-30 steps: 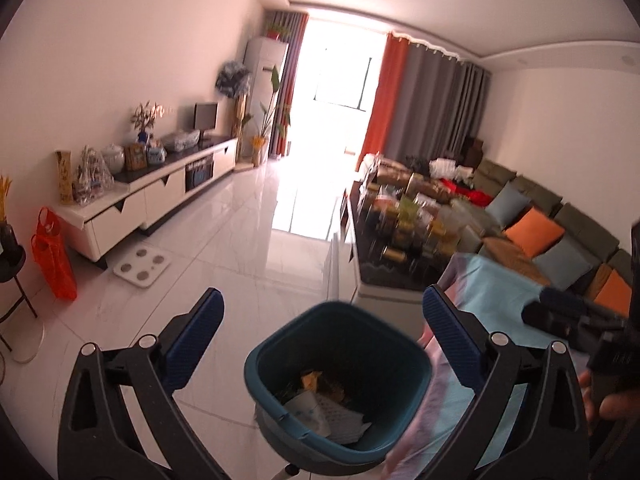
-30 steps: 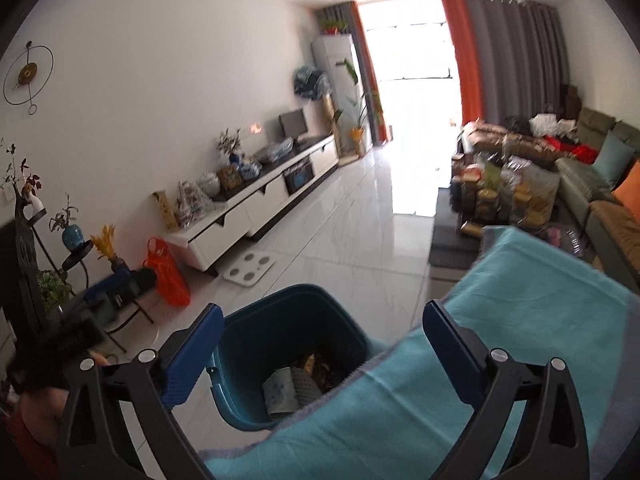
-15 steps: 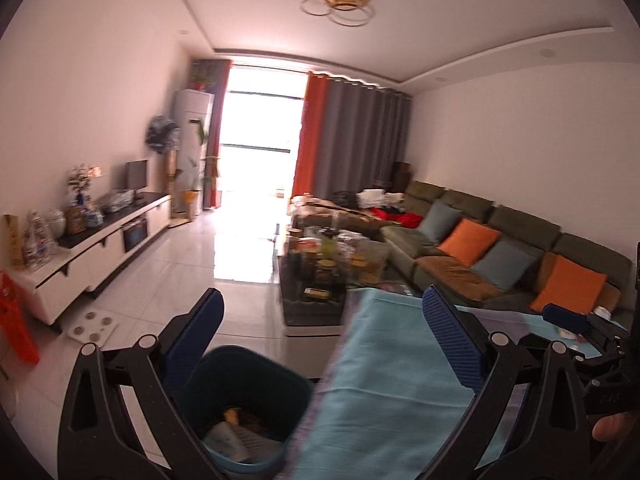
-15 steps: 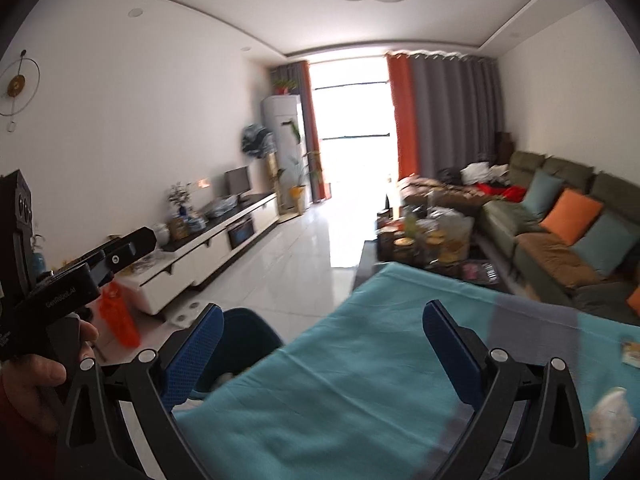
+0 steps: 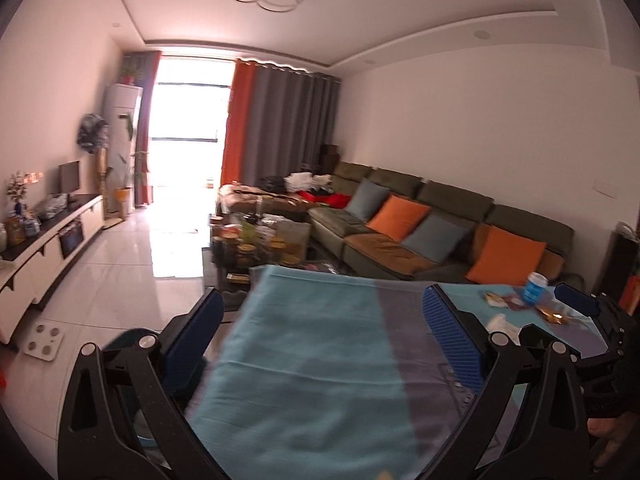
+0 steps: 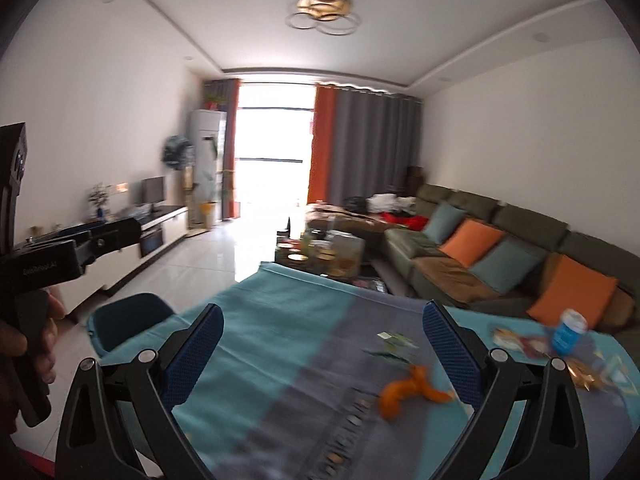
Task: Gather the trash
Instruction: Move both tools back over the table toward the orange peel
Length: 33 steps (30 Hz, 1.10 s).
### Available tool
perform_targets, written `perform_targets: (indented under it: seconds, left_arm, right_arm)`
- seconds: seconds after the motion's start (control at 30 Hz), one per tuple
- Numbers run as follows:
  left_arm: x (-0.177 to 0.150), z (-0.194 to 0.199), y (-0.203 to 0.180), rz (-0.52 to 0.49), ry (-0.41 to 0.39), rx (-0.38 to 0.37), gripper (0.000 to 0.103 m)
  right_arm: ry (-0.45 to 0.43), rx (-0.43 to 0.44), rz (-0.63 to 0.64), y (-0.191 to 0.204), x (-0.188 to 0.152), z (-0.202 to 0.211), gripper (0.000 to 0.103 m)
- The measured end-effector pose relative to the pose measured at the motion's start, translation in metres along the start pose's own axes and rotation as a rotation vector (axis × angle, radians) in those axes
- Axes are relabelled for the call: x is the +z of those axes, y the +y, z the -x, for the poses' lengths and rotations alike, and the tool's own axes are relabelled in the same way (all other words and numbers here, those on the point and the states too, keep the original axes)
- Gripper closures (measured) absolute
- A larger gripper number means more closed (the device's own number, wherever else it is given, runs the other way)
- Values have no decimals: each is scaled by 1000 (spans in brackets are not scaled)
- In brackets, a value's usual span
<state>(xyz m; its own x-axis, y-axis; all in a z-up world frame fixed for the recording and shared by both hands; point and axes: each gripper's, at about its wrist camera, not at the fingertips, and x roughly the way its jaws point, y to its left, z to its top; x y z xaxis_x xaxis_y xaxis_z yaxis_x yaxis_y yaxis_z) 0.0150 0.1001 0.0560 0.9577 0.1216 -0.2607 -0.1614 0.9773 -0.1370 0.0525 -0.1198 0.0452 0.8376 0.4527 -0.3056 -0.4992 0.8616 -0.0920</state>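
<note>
**Me:** Left claw (image 5: 322,342) is spread wide with nothing in it, hanging over the teal end of the tablecloth (image 5: 304,368). Right claw (image 6: 322,354) is the same, fingers far apart and empty, over the spot where the cloth turns from teal to grey.

**Other:** ok so where's the actual trash?

**Me:** All off toward my right side. In the right wrist view an orange peel (image 6: 404,394) lies on the grey strip just inside my right finger, with a small greenish wrapper (image 6: 394,344) a bit farther ahead of it. Past that finger there's a blue cup (image 6: 568,332), a reddish wrapper (image 6: 516,340) beside it, and gold foil (image 6: 584,374) nearer the table edge. It's all blurry, so I can't tell more than colours.

**Other:** and the bin?

**Me:** The teal bin (image 6: 128,318) is on the floor left of the table, just beyond the right claw's left finger. In the left wrist view it's mostly hidden behind the left finger. My hand (image 6: 28,344) on the left claw's handle shows at the far left edge.
</note>
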Motion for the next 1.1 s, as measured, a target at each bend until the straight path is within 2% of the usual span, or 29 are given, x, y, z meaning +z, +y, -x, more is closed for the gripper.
perform_targets:
  seconds: [0.13,0.33,0.63,0.8,1.1]
  left_arm:
    - [-10,-5,-25,-34,25,-65,5]
    - [-24,-25,-46,-58,73,-136,5]
    - [-25,-65,-61,-80,119,-176,5]
    - [-25,-98,-72,-97,151,-196,5]
    - [-34,-160,-95,-128,213,-256,5]
  right_arm:
    - [8,-90,-37,-24,-17,13,7]
    - [66,-206,-62,-56,-39,17,7]
    - [144,-322,2,-97,-57,-9,7]
    - [230,-330,89,-110,-68,-39,7]
    - [389,-356,334,-110,-89,-95,8]
